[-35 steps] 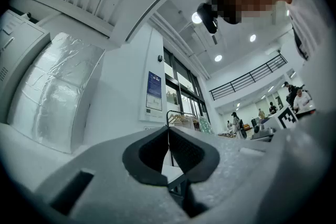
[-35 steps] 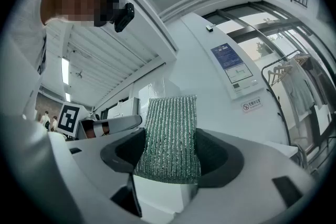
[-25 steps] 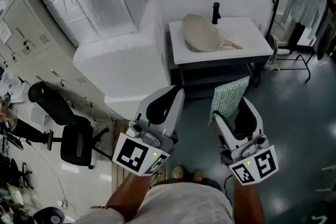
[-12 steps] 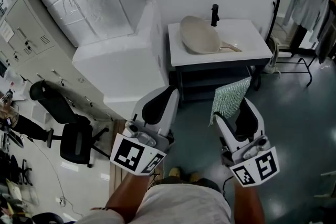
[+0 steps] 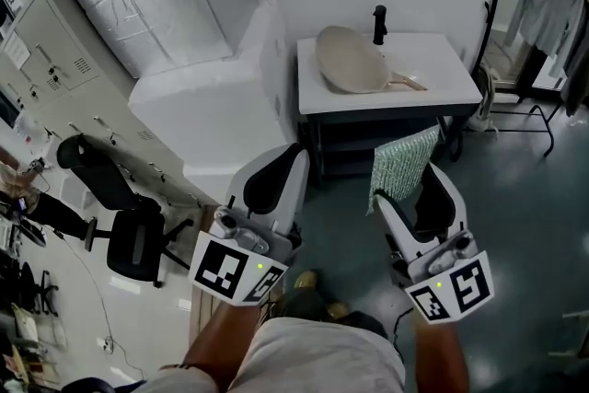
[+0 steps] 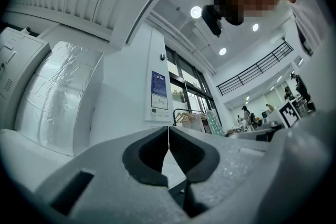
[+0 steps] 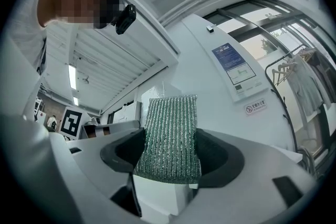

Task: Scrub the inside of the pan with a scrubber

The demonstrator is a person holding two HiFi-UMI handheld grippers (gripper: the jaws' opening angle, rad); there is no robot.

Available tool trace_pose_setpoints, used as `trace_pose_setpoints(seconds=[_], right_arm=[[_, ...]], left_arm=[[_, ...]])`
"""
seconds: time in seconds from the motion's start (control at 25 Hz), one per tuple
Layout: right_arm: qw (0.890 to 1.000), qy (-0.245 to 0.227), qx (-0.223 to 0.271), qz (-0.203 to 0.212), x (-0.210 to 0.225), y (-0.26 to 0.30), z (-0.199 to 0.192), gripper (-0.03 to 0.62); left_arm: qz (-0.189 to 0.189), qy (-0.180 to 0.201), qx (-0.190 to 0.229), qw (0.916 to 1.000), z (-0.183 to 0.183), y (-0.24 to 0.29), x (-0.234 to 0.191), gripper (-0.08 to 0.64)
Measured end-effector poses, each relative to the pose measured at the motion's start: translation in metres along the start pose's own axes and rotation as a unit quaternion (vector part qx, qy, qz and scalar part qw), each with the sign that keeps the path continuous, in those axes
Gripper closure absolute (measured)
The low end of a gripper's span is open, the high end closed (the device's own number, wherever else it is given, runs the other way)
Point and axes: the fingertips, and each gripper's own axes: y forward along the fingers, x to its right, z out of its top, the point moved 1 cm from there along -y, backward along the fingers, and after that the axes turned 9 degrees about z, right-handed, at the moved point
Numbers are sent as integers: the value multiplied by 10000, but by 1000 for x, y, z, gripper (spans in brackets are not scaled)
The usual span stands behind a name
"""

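A beige pan (image 5: 352, 60) lies tilted on a white counter (image 5: 433, 69) beside a black tap (image 5: 378, 24), well ahead of both grippers. My right gripper (image 5: 405, 184) is shut on a green ribbed scrubber (image 5: 401, 165), which sticks up between its jaws; the right gripper view shows the same scrubber (image 7: 170, 136) pinched between the dark pads. My left gripper (image 5: 276, 175) is shut with nothing in it; in the left gripper view its pads (image 6: 169, 152) meet along a thin line. Both grippers are held low in front of the person, short of the counter.
A large white wrapped block (image 5: 216, 97) stands left of the counter. A black office chair (image 5: 120, 216) sits at the left. A clothes rack (image 5: 538, 5) with hanging garments stands at the right. Dark shelves lie under the counter (image 5: 368, 138).
Both grippers have drifted slightly forward toward the counter as the person steps on. The scrubber stays in the right gripper.
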Motion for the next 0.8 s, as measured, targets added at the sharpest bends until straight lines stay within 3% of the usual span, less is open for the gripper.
trace_pose_setpoints(seconds=[0.36,0.8], right_arm=[[9999,-79,-46,46,29,15,-5,288],[9996,-173,-216,5,88,74,-25,288]], left_arm=[[41,35,41,10000,-12,29,-9,541],[76,-19,94,9999,-42,103,-61,541]])
